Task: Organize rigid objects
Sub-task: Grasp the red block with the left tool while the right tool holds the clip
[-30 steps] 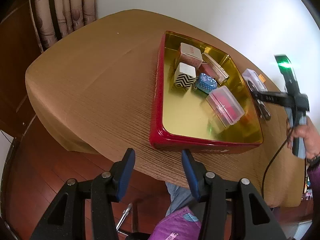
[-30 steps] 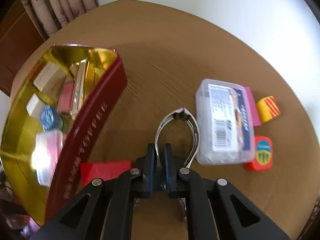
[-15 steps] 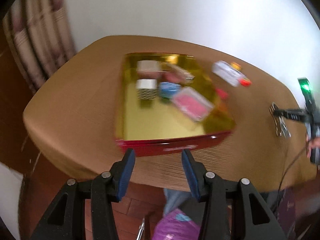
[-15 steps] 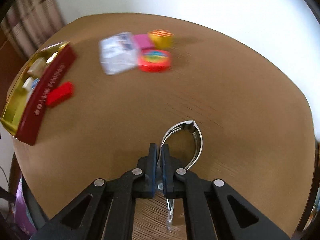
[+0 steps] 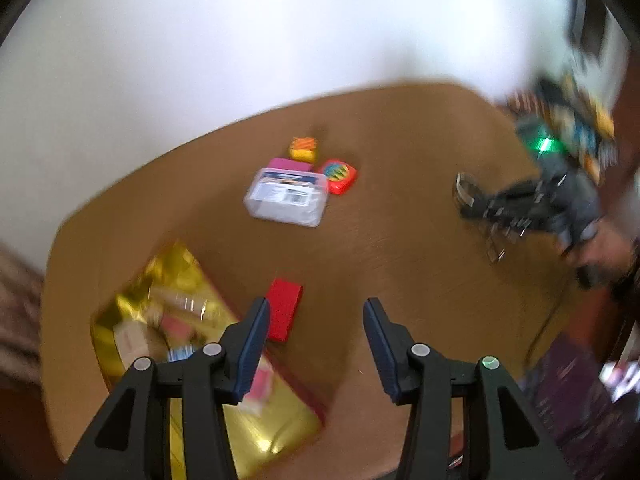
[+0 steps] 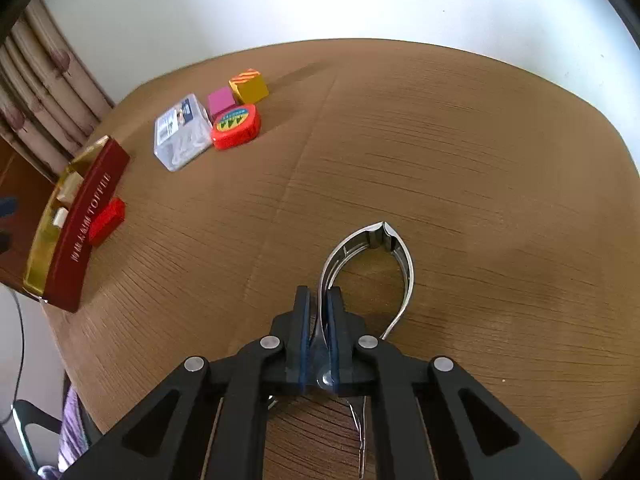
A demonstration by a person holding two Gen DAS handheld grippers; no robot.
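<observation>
The metal nail nipper [image 6: 370,264] is being held nearest the right-wrist camera, one of its handles clamped between the blue pads of the right gripper [image 6: 319,304], its pointed tip hanging just above the bare brown table [image 6: 480,168]. The left gripper [image 5: 314,312] is hovering with its jaws apart and nothing between them, a red block [image 5: 284,314] lying just beyond beside the red-and-gold tin tray [image 6: 86,220], while farther off a clear plastic box [image 6: 182,132], a red tape measure [image 6: 236,126], a pink block [image 6: 220,101] and a yellow block [image 6: 249,85] are sitting bunched together.
</observation>
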